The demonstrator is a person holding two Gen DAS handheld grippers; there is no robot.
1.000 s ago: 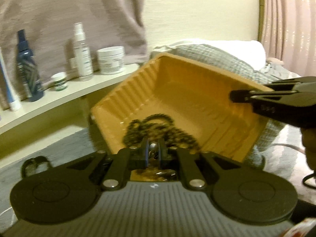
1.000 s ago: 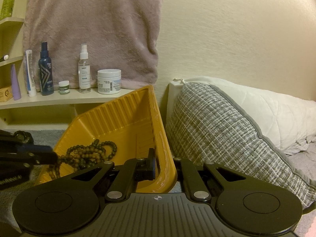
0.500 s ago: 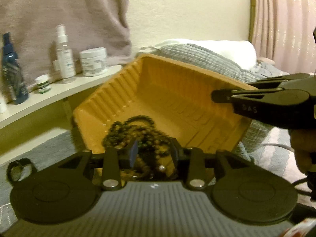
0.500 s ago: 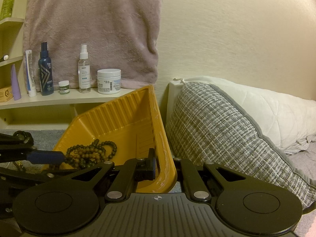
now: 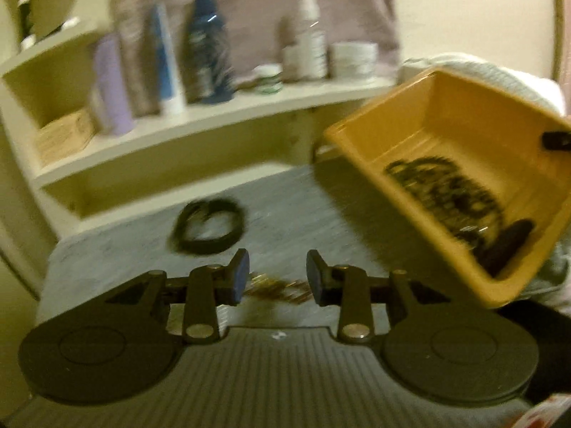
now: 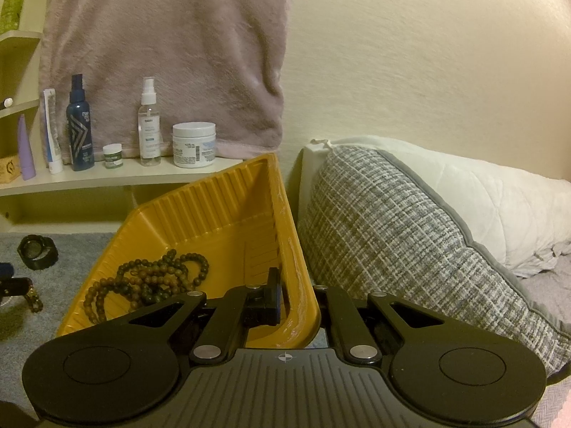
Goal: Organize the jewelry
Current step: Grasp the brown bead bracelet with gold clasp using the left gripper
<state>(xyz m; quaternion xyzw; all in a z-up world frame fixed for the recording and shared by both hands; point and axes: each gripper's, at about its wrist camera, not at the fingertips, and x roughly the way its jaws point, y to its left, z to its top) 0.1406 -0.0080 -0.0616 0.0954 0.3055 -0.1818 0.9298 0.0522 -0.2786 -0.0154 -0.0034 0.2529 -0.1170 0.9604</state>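
A yellow tray (image 6: 228,210) is held tilted; my right gripper (image 6: 296,301) is shut on its right rim. A dark bead necklace (image 6: 153,278) lies inside it, also seen in the left wrist view (image 5: 446,185) within the tray (image 5: 442,114). My left gripper (image 5: 276,278) is open and empty, hovering just above a gold chain (image 5: 282,289) on the grey surface. A black wristwatch (image 5: 208,224) lies beyond it and also shows in the right wrist view (image 6: 37,251). The left wrist view is blurred.
A shelf (image 6: 117,176) at the back holds bottles and jars, among them a blue spray bottle (image 6: 79,125) and a white jar (image 6: 194,144). A pink towel (image 6: 167,53) hangs above. A grey woven pillow (image 6: 392,235) lies right of the tray.
My left gripper has let go of the beads in the tray, opened, and swung left and down over the gold chain. The right gripper and tray have stayed put.
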